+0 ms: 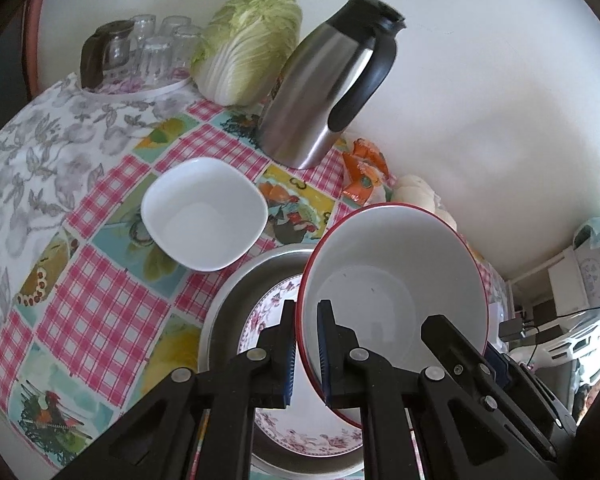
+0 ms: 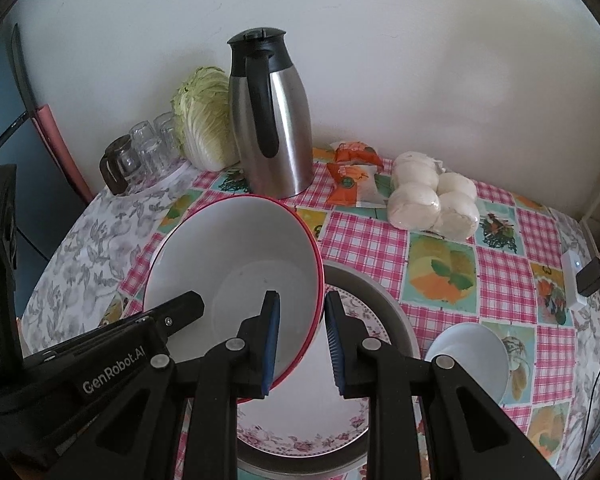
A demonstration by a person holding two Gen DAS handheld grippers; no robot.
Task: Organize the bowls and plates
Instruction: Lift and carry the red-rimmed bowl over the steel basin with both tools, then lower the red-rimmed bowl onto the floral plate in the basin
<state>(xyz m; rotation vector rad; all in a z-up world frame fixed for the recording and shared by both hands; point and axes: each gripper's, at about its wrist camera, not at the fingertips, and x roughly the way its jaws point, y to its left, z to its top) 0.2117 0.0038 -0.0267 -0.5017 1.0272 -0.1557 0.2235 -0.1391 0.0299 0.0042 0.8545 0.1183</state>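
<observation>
A large white bowl with a red rim (image 1: 396, 280) is held tilted above a floral plate (image 1: 300, 436) that lies in a grey metal tray (image 1: 236, 300). My left gripper (image 1: 304, 344) is shut on the bowl's left rim. My right gripper (image 2: 302, 340) straddles the bowl's (image 2: 244, 256) right rim, with a small gap at its outer pad. The floral plate (image 2: 300, 420) and tray (image 2: 384, 300) lie beneath. A square white bowl (image 1: 204, 212) sits on the cloth to the left. A small white bowl (image 2: 472, 352) sits right of the tray.
A steel thermos jug (image 2: 272, 120), a napa cabbage (image 2: 204, 120), upturned glasses on a tray (image 2: 148, 148), orange snack packets (image 2: 352, 176) and bagged white buns (image 2: 432, 196) stand along the wall. A white device with cables (image 2: 576, 280) lies at the right edge.
</observation>
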